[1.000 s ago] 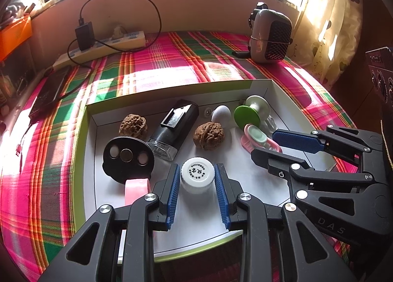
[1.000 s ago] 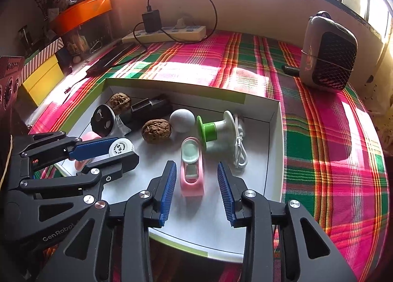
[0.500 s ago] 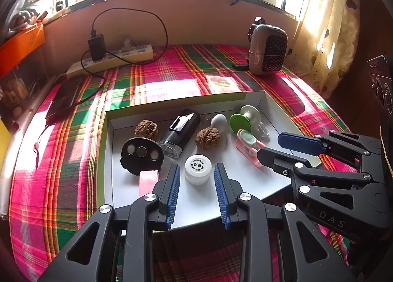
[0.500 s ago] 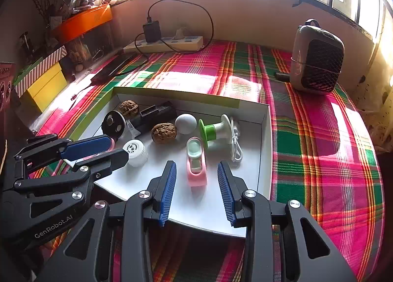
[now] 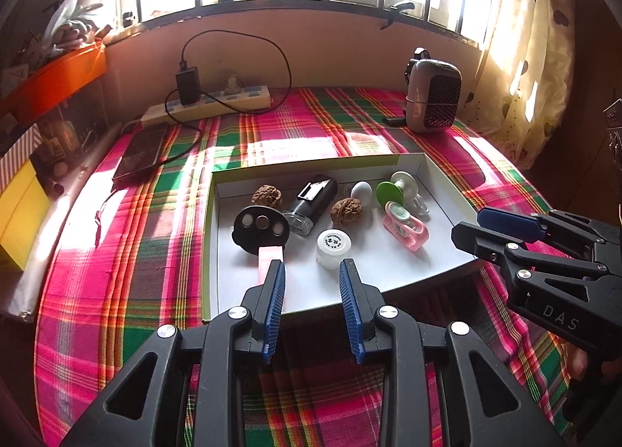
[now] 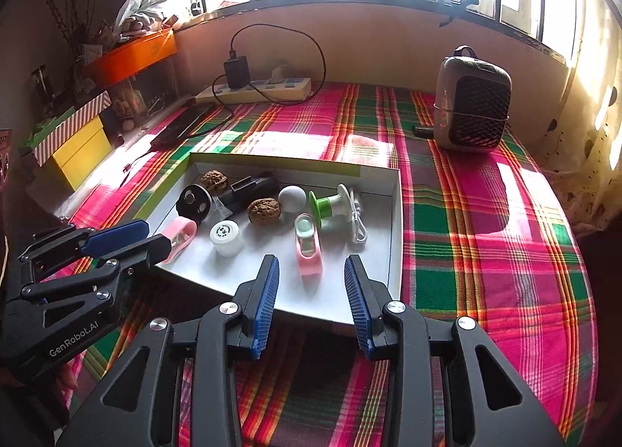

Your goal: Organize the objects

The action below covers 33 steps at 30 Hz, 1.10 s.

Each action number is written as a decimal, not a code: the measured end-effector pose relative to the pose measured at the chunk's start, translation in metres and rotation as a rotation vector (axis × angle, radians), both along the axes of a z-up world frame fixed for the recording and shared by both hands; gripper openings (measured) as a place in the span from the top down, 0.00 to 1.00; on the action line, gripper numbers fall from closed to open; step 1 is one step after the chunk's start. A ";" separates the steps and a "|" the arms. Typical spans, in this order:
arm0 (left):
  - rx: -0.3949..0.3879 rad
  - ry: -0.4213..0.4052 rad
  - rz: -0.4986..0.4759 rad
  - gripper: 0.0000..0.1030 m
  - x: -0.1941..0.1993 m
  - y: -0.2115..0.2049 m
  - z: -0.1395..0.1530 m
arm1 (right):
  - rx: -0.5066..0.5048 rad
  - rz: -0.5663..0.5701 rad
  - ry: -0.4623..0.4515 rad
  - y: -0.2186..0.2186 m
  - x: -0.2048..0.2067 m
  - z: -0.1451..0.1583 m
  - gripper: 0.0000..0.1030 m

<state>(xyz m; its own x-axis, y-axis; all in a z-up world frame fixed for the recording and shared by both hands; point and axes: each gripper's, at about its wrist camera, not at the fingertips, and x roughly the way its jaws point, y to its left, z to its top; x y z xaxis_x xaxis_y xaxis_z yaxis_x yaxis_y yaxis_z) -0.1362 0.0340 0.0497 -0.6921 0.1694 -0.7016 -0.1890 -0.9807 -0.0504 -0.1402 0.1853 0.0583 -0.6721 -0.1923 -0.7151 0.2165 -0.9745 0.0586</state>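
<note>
A white shallow box [image 5: 311, 165] [image 6: 394, 233] on the plaid cloth holds two walnuts [image 5: 346, 210] [image 6: 264, 210], a black cylinder [image 5: 313, 202], a white egg shape [image 5: 361, 189], a green-and-white spool [image 5: 396, 188] [image 6: 330, 204], a pink clip [image 5: 404, 225] [image 6: 308, 248], a white capped jar [image 5: 333, 246] [image 6: 226, 237] and a black disc on a pink handle [image 5: 261, 223] [image 6: 193, 202]. My left gripper [image 5: 311, 268] [image 6: 155, 235] hovers open over the box's near edge, short of the jar. Beside it, my right gripper [image 6: 311, 264] [image 5: 468, 223] is open too, short of the clip. Neither holds anything.
A power strip [image 5: 206, 104] with a plugged charger lies at the back under the window. A dark phone [image 5: 142, 153] lies left of the box. A small heater [image 6: 470, 112] stands at the back right. Yellow and orange boxes [image 6: 77, 147] line the left side.
Both grippers have drawn back and upward from the box, so its contents look smaller and farther. The jaws kept their width. Nothing in the box has moved.
</note>
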 end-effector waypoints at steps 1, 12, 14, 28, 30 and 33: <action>-0.002 0.004 0.003 0.74 0.002 -0.001 0.000 | -0.005 -0.005 0.004 0.001 0.002 0.001 0.65; -0.037 0.036 0.056 0.74 0.026 -0.015 0.001 | 0.003 -0.066 0.028 0.019 0.028 0.005 0.64; -0.047 0.037 0.071 0.74 0.028 -0.018 -0.001 | 0.000 -0.080 0.025 0.024 0.031 0.003 0.64; -0.036 -0.039 0.209 0.74 0.036 -0.075 -0.033 | 0.066 -0.255 -0.054 0.088 0.036 -0.031 0.64; -0.032 -0.052 0.224 0.74 0.034 -0.080 -0.038 | 0.064 -0.279 -0.067 0.095 0.033 -0.036 0.64; -0.036 -0.060 0.224 0.74 0.033 -0.079 -0.042 | 0.053 -0.278 -0.088 0.099 0.031 -0.042 0.64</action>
<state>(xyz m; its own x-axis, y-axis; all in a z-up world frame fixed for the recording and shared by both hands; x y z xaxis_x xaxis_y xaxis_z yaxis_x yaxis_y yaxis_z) -0.1034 -0.0451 0.0075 -0.6663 -0.0093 -0.7456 0.0356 -0.9992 -0.0194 -0.1092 0.2839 0.0163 -0.6288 0.0299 -0.7770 -0.0632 -0.9979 0.0127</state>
